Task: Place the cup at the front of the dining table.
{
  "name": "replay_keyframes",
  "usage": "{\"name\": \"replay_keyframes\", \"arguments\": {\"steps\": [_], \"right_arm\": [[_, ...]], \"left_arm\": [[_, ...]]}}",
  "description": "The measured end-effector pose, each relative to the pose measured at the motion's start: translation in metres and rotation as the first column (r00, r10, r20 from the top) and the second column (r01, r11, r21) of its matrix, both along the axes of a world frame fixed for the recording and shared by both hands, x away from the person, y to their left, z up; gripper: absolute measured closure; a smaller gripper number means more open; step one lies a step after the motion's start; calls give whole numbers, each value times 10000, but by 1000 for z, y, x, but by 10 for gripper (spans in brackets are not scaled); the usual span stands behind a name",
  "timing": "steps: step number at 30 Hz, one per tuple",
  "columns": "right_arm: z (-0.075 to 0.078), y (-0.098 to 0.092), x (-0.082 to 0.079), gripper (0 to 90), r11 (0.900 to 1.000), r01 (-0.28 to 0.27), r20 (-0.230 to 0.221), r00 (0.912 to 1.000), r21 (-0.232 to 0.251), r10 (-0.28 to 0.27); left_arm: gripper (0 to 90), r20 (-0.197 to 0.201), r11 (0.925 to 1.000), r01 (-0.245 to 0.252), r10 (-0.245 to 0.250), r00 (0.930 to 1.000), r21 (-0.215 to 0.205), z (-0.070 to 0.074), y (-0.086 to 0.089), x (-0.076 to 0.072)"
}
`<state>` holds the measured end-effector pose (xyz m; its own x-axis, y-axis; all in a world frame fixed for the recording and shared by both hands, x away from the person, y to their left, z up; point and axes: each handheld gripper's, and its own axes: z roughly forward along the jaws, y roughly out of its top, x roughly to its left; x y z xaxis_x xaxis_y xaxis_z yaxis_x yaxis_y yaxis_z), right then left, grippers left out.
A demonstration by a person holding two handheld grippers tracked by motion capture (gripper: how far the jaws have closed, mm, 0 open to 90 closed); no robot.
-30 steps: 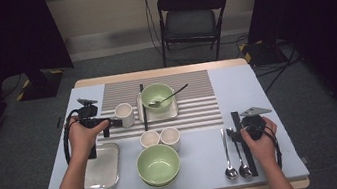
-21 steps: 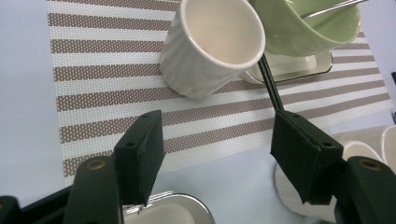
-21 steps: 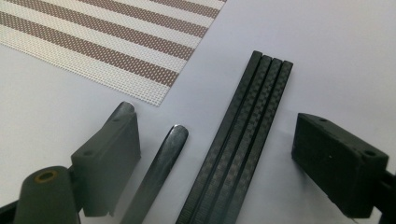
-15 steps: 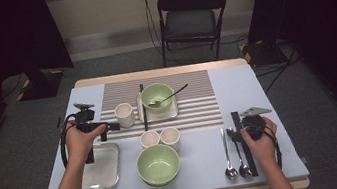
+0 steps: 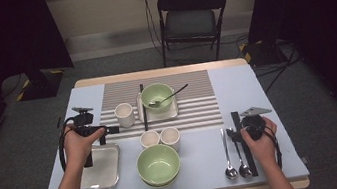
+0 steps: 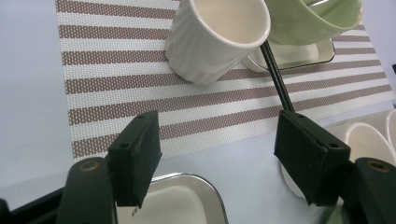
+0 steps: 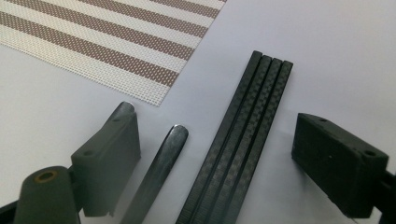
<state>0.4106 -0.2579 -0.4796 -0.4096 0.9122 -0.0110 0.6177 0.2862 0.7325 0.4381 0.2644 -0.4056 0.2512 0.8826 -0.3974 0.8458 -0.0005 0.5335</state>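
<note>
1. The left gripper [image 5: 106,131] is held over the blue table [image 5: 267,90], its black jaws spread wide with nothing between them; they have just been opening a little further.
2. Ahead of these jaws, a short way off, stands the cream ribbed ceramic cup [image 6: 215,37] on the brown-and-white striped placemat [image 6: 112,88].
3. Below the jaws lies the corner of the shiny metal tray [image 6: 187,200].
4. The right gripper [image 5: 237,134] rests low over the table, jaws apart and pressing on nothing.
5. Between its jaws lie the black carbon-weave chopsticks [image 7: 243,144] and a steel spoon handle [image 7: 161,163], untouched.
</note>
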Motion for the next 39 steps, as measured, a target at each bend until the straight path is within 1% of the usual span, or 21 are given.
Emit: {"name": "replay_keyframes", "arguments": {"steps": [1, 2, 8, 9, 11, 13, 15, 17, 18, 19, 24, 26, 29, 33, 34, 35, 36, 37, 39], "right_arm": [[0, 0, 0, 144, 10000, -1, 1, 10000, 2, 1], [0, 0, 0, 144, 10000, -1, 0, 10000, -1, 1], [0, 0, 0, 144, 10000, 0, -3, 10000, 2, 0], [0, 0, 0, 144, 10000, 0, -4, 10000, 3, 0], [0, 0, 0, 144, 10000, 0, -4, 10000, 1, 0], [0, 0, 0, 144, 10000, -1, -6, 10000, 2, 1], [0, 0, 0, 144, 10000, 0, -6, 10000, 2, 0], [0, 0, 0, 144, 10000, -2, -4, 10000, -1, 2], [0, 0, 0, 144, 10000, -2, -4, 10000, 0, 2], [0, 0, 0, 144, 10000, -1, -4, 10000, 2, 1], [0, 0, 0, 144, 10000, -1, -2, 10000, -2, 1], [0, 0, 0, 144, 10000, 0, -3, 10000, 1, 0], [0, 0, 0, 144, 10000, 0, -1, 10000, -5, 0], [0, 0, 0, 144, 10000, 0, -2, 10000, -4, 0], [0, 0, 0, 144, 10000, -1, -2, 10000, -8, 1], [0, 0, 0, 144, 10000, -1, 0, 10000, -6, 1], [0, 0, 0, 144, 10000, -13, -3, 10000, -5, 13], [0, 0, 0, 144, 10000, -11, -2, 10000, -7, 11], [0, 0, 0, 144, 10000, -13, -1, 10000, -6, 13]], "left_arm": [[312, 35, 9999, 98, -98, 9999, 62, 0, 1, 0], [311, 25, 10000, 31, -31, 10000, 38, 0, 1, -1], [300, 36, 10000, 10, -10, 10000, 97, -1, 3, -5], [299, 35, 9998, 137, -138, 9999, 125, -1, 4, -6], [300, -28, 10000, -9, 10, 10000, 41, -2, 4, -7], [299, 28, 9999, 54, -54, 10000, 142, -2, 6, -8], [299, 34, 10000, 4, -4, 10000, 82, -2, 7, -9], [298, -53, 10000, 21, -22, 10000, -60, -3, 8, -10], [296, 8, 10000, -6, 6, 10000, -50, -4, 8, -10], [296, -27, 10000, 38, -38, 10000, 8, -4, 10, -11], [295, -18, 10000, -26, 26, 10000, 29, -8, 12, -14], [295, -72, 10000, -62, 61, 10000, -72, -10, 13, -15], [295, -23, 10000, -64, 64, 10000, -70, -13, 14, -17], [295, -55, 9999, -103, 103, 9999, -38, -15, 16, -20], [295, -46, 10000, 14, -14, 10000, 28, -16, 17, -20], [295, -18, 10000, -80, 80, 10000, -19, -16, 17, -21], [295, -19, 10000, -10, 10, 10000, 29, -17, 17, -22], [295, -31, 10000, -71, 71, 10000, 16, -17, 17, -23], [294, -30, 10000, -36, 36, 10000, 29, -18, 18, -25]]}}
